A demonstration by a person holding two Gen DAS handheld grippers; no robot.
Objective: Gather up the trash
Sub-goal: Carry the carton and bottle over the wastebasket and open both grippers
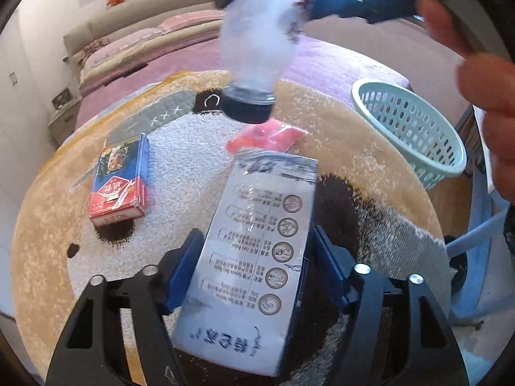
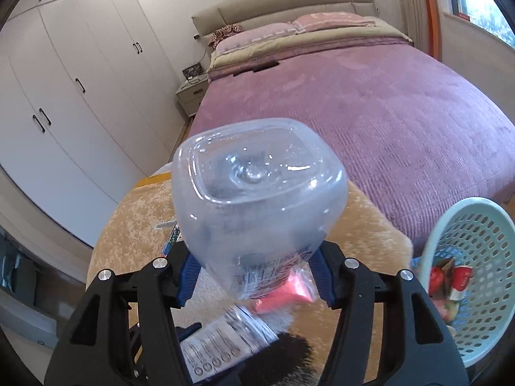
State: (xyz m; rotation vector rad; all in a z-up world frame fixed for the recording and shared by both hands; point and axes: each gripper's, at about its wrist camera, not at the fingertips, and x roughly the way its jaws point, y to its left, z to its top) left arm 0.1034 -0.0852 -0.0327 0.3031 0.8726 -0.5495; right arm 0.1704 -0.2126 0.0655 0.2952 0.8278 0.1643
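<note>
My left gripper (image 1: 256,251) is shut on a silver-white printed packet (image 1: 254,257), held just above the rug. My right gripper (image 2: 256,273) is shut on a clear plastic bottle (image 2: 257,206), its base toward the camera; in the left wrist view the bottle (image 1: 257,41) hangs cap-down above the rug. A red wrapper (image 1: 267,136) lies on the rug past the packet. A red and blue carton (image 1: 120,181) lies at the left. The pale green basket (image 2: 476,276) at the right holds some trash; it also shows in the left wrist view (image 1: 415,132).
A round beige and white rug (image 1: 180,148) with dark patches covers the surface. A bed with a purple cover (image 2: 370,103) lies behind it. White wardrobes (image 2: 64,96) stand at the left. A person's hand (image 1: 482,80) shows at the upper right.
</note>
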